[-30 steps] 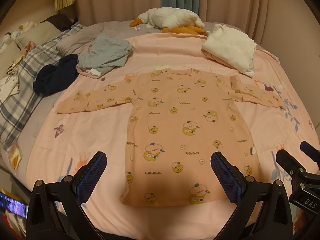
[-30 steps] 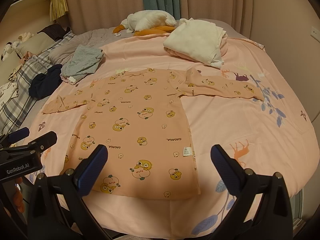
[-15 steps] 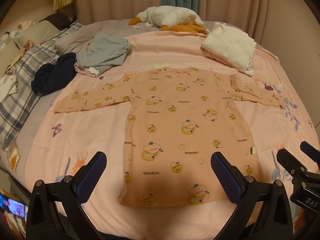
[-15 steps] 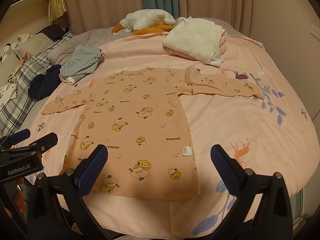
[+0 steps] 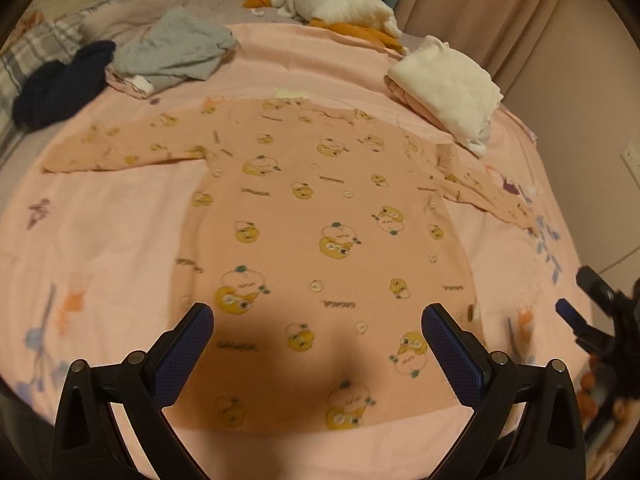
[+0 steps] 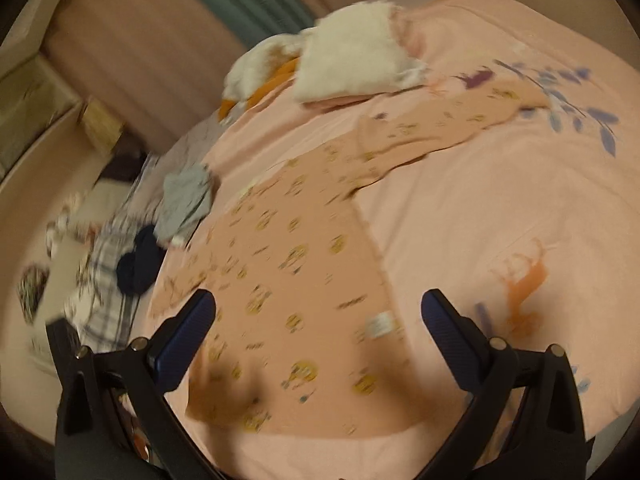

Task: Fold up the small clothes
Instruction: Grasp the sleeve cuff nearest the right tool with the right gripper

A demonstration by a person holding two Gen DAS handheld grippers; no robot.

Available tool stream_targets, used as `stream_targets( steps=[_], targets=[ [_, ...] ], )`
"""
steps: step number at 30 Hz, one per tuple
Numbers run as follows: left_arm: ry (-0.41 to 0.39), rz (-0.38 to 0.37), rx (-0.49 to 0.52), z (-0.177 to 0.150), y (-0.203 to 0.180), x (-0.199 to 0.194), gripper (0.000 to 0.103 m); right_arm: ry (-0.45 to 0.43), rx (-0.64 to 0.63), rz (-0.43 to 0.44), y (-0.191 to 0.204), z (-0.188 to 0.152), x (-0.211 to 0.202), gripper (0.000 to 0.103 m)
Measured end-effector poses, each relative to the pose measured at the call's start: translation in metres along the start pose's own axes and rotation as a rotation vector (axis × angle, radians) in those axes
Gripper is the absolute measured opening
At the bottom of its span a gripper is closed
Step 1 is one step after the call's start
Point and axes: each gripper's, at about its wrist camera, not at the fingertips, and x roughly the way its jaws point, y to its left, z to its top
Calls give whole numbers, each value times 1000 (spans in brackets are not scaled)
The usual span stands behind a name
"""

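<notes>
A small peach long-sleeved top point(image 5: 320, 216) with yellow cartoon prints lies flat on the pink sheet point(image 5: 100, 240), both sleeves spread out to the sides. My left gripper point(image 5: 316, 320) hangs open just above the lower half of the top, empty. At the far right edge of the left wrist view the right gripper point(image 5: 588, 304) shows. In the blurred, tilted right wrist view the same top point(image 6: 304, 248) runs diagonally, and my right gripper point(image 6: 316, 312) is open over its hem on the right side, holding nothing.
A folded white and pink stack point(image 5: 444, 88) sits by the right sleeve. Behind it lies a white and orange plush point(image 5: 336, 4). Grey clothes point(image 5: 172, 52) and a dark navy garment point(image 5: 60, 84) lie at the back left. Curtains close off the back.
Both grippers moved closer in over the top. The right wrist view has tilted sharply and turned left, now blurred with motion. Both stay open and empty.
</notes>
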Motion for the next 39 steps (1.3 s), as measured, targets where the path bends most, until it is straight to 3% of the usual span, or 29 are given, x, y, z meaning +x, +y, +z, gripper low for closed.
stream_targets(
  steps=[4,8,15,21,24,26,28,30,32,36,39],
  targets=[
    [7,-84,-24,12,-1,15,103,-58,134,-80,-63,36,16,103],
    [19,-129,-26,27,-5,28,103,-86,300,-87,-120,68,35,98],
    [-31,-85,-20,61,-12,48,103,-168,485,-107,-185,118,65,84],
    [-36,-52,-58,85,-7,70,103,-263,595,-68,-218,155,78,72],
    [-40,-40,-79,91,-3,75,103,-303,650,-61,-235,164,84,51],
    [-38,-30,-93,93,2,77,103,-314,662,-83,-242,168,86,27],
    [-32,-18,-102,94,7,79,103,-304,654,-128,-246,172,88,10],
    [-28,1,-110,95,13,80,103,-296,646,-147,-246,175,86,9],
    [-31,11,-119,95,19,79,103,-286,547,-193,-226,187,82,8],
    [-37,37,-136,97,32,73,103,-278,287,-250,-155,211,64,8],
    [-49,30,-159,97,45,65,103,-274,94,-265,-81,228,54,8]
  ],
)
